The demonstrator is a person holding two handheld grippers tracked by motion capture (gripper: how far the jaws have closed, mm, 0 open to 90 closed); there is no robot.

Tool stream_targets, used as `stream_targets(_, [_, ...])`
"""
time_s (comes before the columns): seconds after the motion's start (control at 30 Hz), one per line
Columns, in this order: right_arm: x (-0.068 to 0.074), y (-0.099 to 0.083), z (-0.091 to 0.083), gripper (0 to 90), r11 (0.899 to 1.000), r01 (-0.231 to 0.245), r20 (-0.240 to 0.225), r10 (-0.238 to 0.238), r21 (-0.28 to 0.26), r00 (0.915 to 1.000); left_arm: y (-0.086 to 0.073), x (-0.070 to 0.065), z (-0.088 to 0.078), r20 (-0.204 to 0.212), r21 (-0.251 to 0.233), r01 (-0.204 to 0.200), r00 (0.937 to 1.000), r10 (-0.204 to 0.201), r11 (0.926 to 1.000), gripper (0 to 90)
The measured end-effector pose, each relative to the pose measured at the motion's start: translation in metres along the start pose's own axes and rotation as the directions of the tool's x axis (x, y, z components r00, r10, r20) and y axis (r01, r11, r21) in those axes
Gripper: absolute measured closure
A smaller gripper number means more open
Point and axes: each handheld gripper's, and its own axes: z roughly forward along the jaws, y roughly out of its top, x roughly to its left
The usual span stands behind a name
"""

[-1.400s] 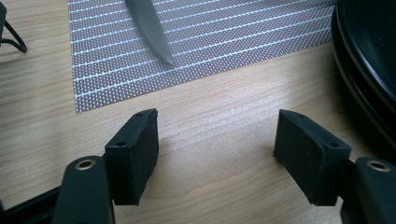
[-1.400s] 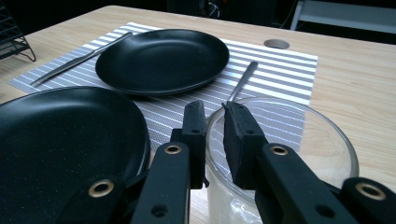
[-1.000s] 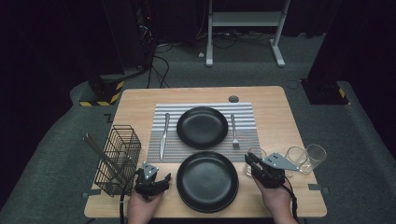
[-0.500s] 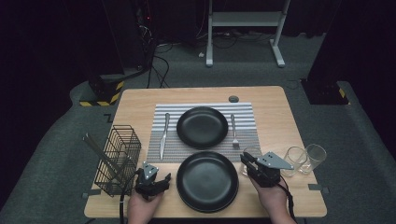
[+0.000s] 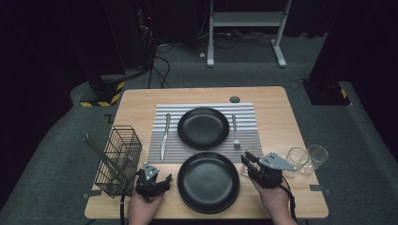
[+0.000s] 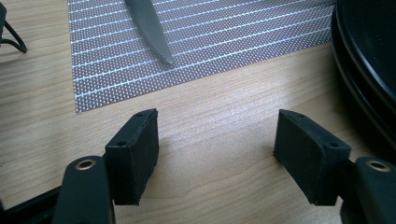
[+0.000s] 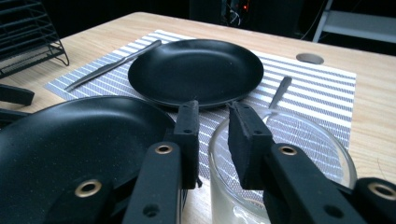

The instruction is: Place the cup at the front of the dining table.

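The right gripper [image 7: 212, 123] is just opening, jaws straddling the glass [image 7: 299, 140] rim unpressed, apparently releasing it; the left gripper [image 6: 215, 140] is gaping empty.

— What colours did you see from up there?
— My fingers [image 7: 189, 135] were black, the two plates [image 5: 208, 181] glossy black, the desk [image 5: 281, 112] pale wood.
— And the mat?
— The placemat [image 5: 251, 123] was grey with thin white stripes; the basket [image 5: 118, 159] black wire; the knife [image 5: 164, 136] silver.
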Motion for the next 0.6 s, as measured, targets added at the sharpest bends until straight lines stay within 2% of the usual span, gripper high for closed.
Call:
stream_targets(0.23, [0.0013,0.0032,-0.0013,66.0,1.000,0.008,-0.012,-0.008,-0.009,0.9999,0.0000,0.0002,-0.0002,0.000,0.003,-0.003,1.0000,0.003,1.0000,30.9])
stream_targets(0.33, [0.0002,0.0049,-0.0018,63.1,1.000,0.015,0.000,-0.015,-0.005,0.9999,0.0000,0.0001,-0.0002,0.000,0.003,-0.004,1.0000,0.004,1.0000,30.9])
stream_targets(0.6, [-0.0077,0.0091,-0.0049,51.7,1.000,-0.003,0.012,0.003,-0.020,0.9999,0.0000,-0.0001,-0.0003,-0.001,0.003,-0.003,1.0000,0.003,1.0000,30.9])
